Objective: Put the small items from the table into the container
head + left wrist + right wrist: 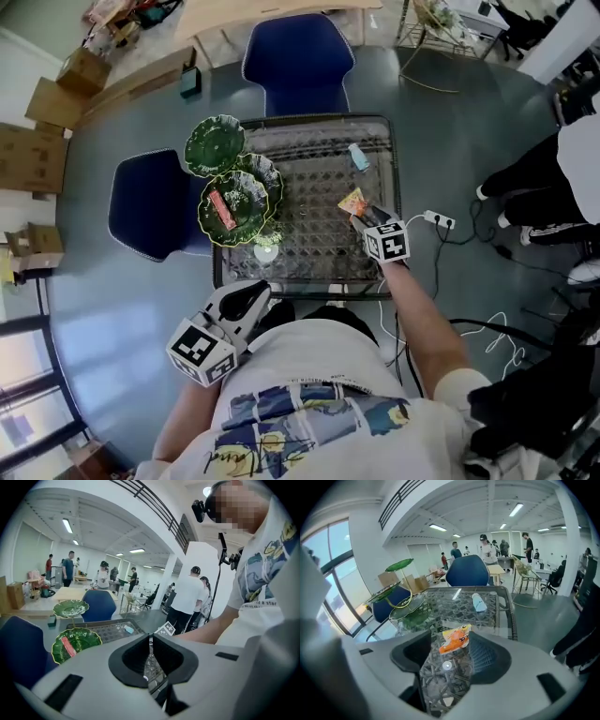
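We see only in the right gripper view that the right hand-held gripper point(449, 644) stands wide apart around the orange packet point(456, 640) on the table point(440, 605); the left hand-held gripper point(150, 640) is closed, empty.

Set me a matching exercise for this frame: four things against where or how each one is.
1 orange packet
2 light blue packet
3 red packet
4 left tool

A in the lower green leaf dish
B jaws together, off the table
C between the right tool's open jaws
D alone near the table's far edge

Pairs: 1-C, 2-D, 3-A, 4-B.
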Demonstrator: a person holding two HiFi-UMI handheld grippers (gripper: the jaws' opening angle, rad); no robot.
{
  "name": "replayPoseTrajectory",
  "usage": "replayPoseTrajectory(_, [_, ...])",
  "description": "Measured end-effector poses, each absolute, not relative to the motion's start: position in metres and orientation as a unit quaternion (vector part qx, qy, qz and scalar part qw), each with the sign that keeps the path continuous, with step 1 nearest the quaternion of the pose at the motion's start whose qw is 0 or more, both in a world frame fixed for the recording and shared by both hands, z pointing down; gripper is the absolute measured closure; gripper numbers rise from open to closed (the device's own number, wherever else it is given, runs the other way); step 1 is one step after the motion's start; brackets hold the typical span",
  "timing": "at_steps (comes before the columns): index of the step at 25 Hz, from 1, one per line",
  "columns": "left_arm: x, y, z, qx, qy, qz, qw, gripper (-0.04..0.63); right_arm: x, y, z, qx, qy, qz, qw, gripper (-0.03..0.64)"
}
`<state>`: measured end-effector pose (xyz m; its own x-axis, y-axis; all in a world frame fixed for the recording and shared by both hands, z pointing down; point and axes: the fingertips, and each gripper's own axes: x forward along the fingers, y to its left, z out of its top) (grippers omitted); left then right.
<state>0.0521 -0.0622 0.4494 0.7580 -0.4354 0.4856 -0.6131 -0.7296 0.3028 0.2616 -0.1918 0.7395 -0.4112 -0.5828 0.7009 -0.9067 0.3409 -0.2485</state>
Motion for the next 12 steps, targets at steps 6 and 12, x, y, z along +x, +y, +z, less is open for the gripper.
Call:
replayPoseTrajectory(6, [0.035, -0.056, 0.451, 0.897, -0.314, 0.201, 0.239, 0.586, 0.269, -0.219, 0.772, 0.509, -0.737, 0.378, 0.236, 0.387])
replayPoseTrajectory(12, [0.021, -0.055, 0.459, 0.891, -0.329, 0.204, 0.237, 0.586, 0.266, -0.217, 0.796, 0.489, -0.715, 0.462, 0.191, 0.391])
